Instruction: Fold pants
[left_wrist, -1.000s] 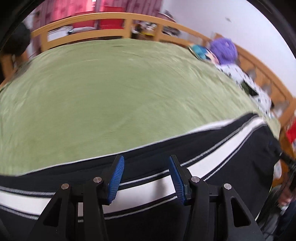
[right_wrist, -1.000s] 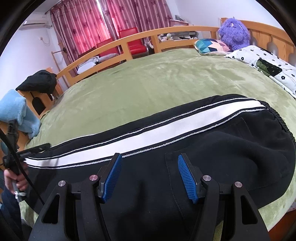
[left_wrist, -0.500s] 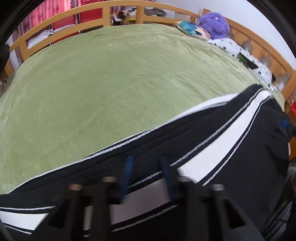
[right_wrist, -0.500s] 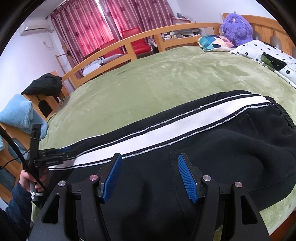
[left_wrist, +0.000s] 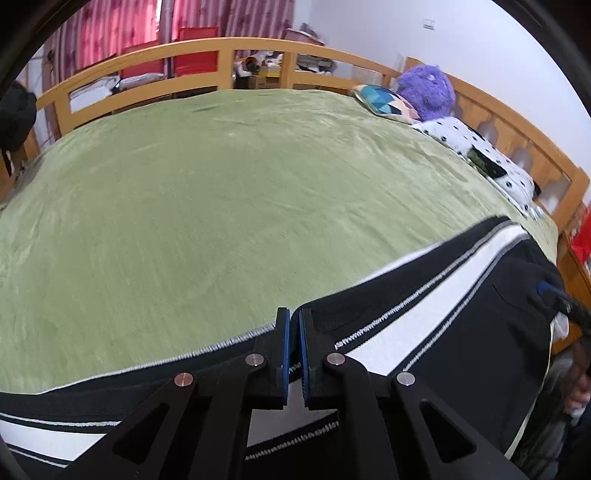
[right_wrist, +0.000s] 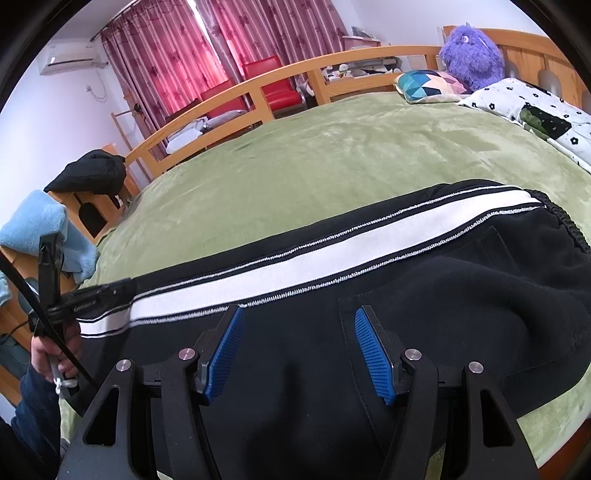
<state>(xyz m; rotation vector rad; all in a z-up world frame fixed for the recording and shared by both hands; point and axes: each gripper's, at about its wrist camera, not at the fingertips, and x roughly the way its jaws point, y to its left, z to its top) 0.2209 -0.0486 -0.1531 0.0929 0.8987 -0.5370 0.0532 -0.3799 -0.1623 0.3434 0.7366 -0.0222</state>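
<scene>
Barely started: black track pants with white side stripe (right_wrist: 295, 266) lay flat, unfolded on green plush bed (left_wrist: 221, 203). Left tongs (left_wrist: 294, 350) pinched shut on far edge; right tongs (right_wrist: 299, 347) hung half-open, empty.

Open right claw (right_wrist: 299, 350), black pants (right_wrist: 424, 295), green bed (right_wrist: 351, 155)

Green-covered bed (right_wrist: 332, 155) carries black striped pants (right_wrist: 424, 295), pillows (right_wrist: 428, 83) and quilt (right_wrist: 535, 107).

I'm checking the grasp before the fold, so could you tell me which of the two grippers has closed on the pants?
The left gripper: its blue fingers pinch the pants at the striped edge, while the right gripper hangs open above the black fabric.
</scene>
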